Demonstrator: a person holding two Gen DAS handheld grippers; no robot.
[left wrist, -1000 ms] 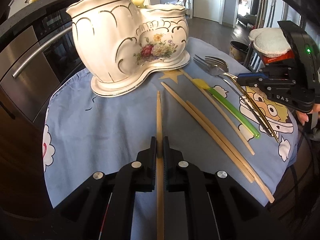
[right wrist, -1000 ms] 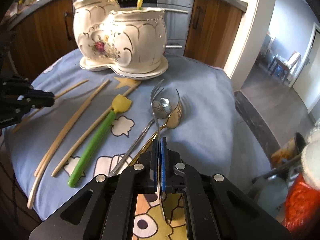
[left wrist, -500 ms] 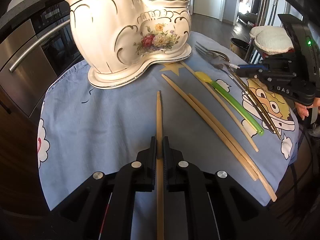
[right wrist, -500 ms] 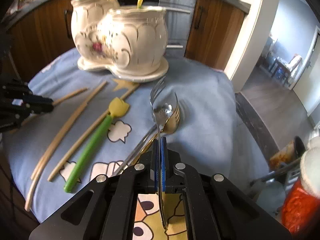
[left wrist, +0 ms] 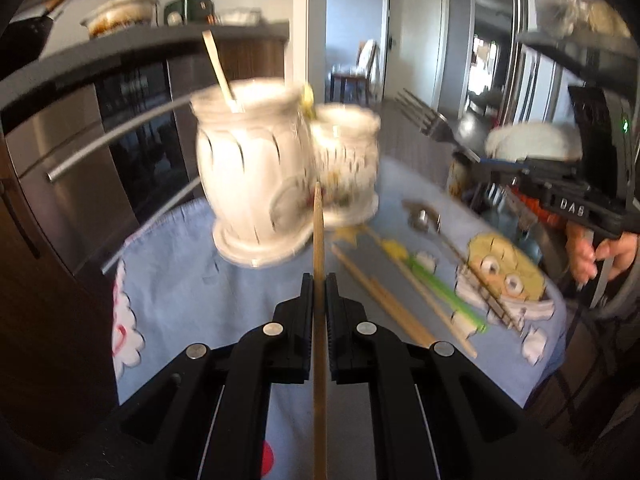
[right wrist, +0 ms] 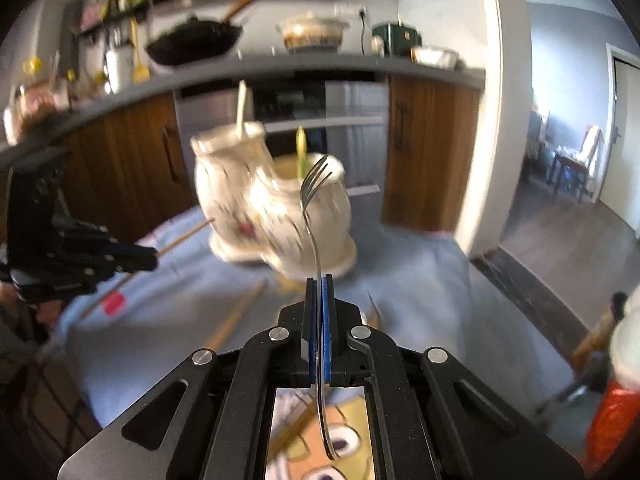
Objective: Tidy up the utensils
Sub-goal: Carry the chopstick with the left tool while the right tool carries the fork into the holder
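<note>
Kitchen cabinets with brown wood fronts and a steel oven stand behind a rounded worktop (left wrist: 192, 280) covered by a soft blue cartoon-print cloth. On the cloth stands a glossy white ceramic holder (left wrist: 256, 184) formed of two scalloped, bulging pots with floral decoration on a shared base; a pale stick handle juts from the taller pot.

The left hand-held gripper (left wrist: 319, 280) is clamped on a slim, straight wooden chopstick (left wrist: 318, 224), which runs between the ribbed black pads and points toward the holder, its tip clear of the cloth. The right hand-held gripper (right wrist: 319, 284), with blue-faced pads, is clamped on the thin curved handle of a shiny metal fork (right wrist: 314, 184), tines raised in front of the lower pot.

Lying on the cloth to the right of the holder: further wooden chopsticks (left wrist: 384, 300), a green rod with a yellow end (left wrist: 440, 280), and a metal spoon (left wrist: 424, 216), all roughly parallel. Both views are motion-blurred.
</note>
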